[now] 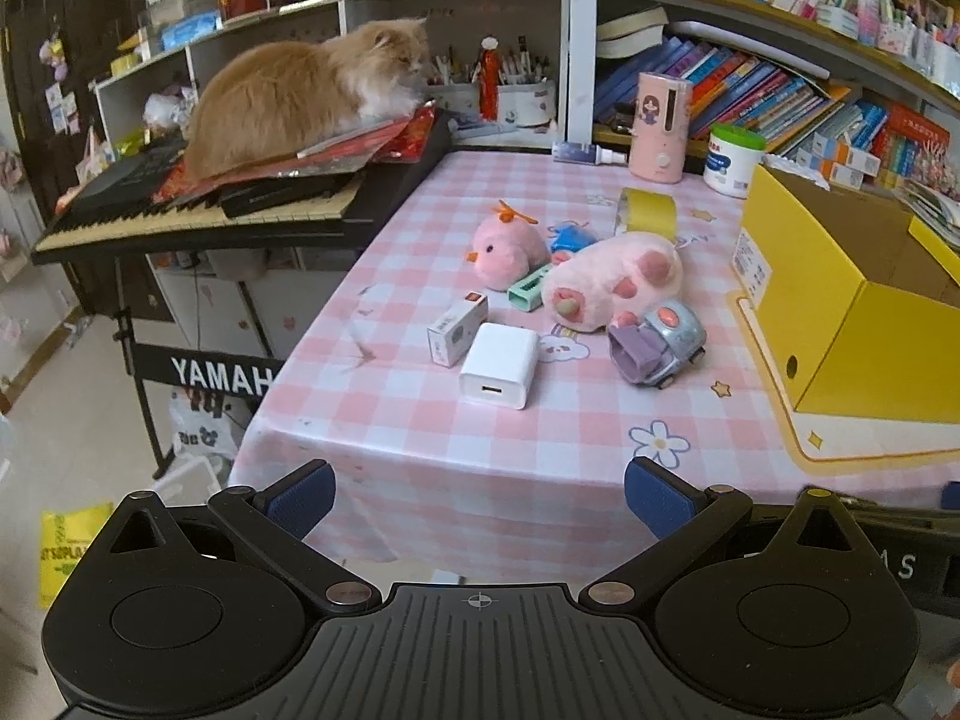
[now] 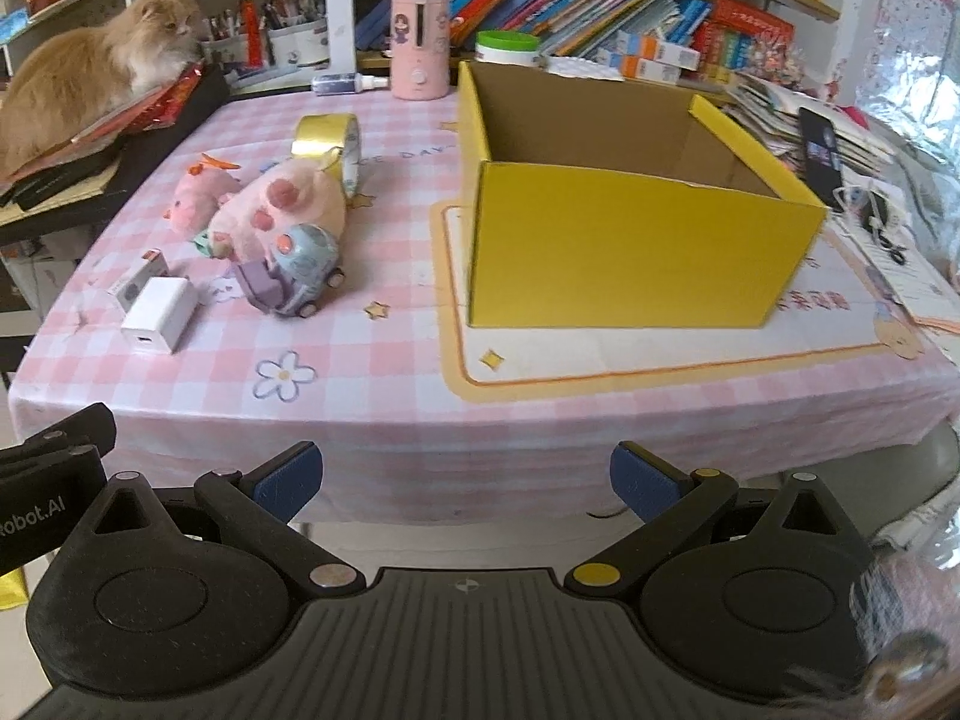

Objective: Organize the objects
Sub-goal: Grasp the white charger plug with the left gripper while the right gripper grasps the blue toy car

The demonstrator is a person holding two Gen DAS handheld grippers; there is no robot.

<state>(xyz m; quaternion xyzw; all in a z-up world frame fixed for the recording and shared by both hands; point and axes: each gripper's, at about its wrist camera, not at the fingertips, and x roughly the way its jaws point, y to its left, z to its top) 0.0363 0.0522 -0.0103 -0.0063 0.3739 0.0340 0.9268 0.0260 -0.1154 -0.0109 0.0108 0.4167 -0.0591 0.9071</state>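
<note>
Objects for sorting lie in a loose cluster on the left half of the table (image 2: pixel 384 408), on its pink checked cloth, with both tools held back off the near edge. The left gripper (image 1: pixel 479 495) has its blue-padded fingers spread wide and nothing between them; the right gripper (image 2: pixel 462 477) is spread just as wide and is also empty.

Nearest the edge is a white charger block (image 1: pixel 497 365), its port facing the front, and just beside it on the left a small white carton (image 1: pixel 456 329). To the right of those a little toy car (image 1: pixel 659 343), pale blue with a lilac front, stands on its wheels. Behind the car a pink paw-shaped plush (image 1: pixel 612 282) lies on its side, and a mint green case (image 1: pixel 528 288) pokes out from between it and a pink duck plush (image 1: pixel 507 249). A blue item shows behind the two plush toys, too hidden to identify. Further back a roll of gold tape (image 1: pixel 648 211) stands on edge.

On the right half of the table a yellow cardboard box (image 2: pixel 630 252) sits open and empty on a cream mat. At the far end, near the bookshelves, stand a pink cylindrical gadget (image 2: pixel 419 45) and a white tub with a green lid (image 1: pixel 735 159). Off to the left an orange cat (image 1: pixel 300 96) rests on papers piled on a keyboard (image 1: pixel 198 219).
</note>
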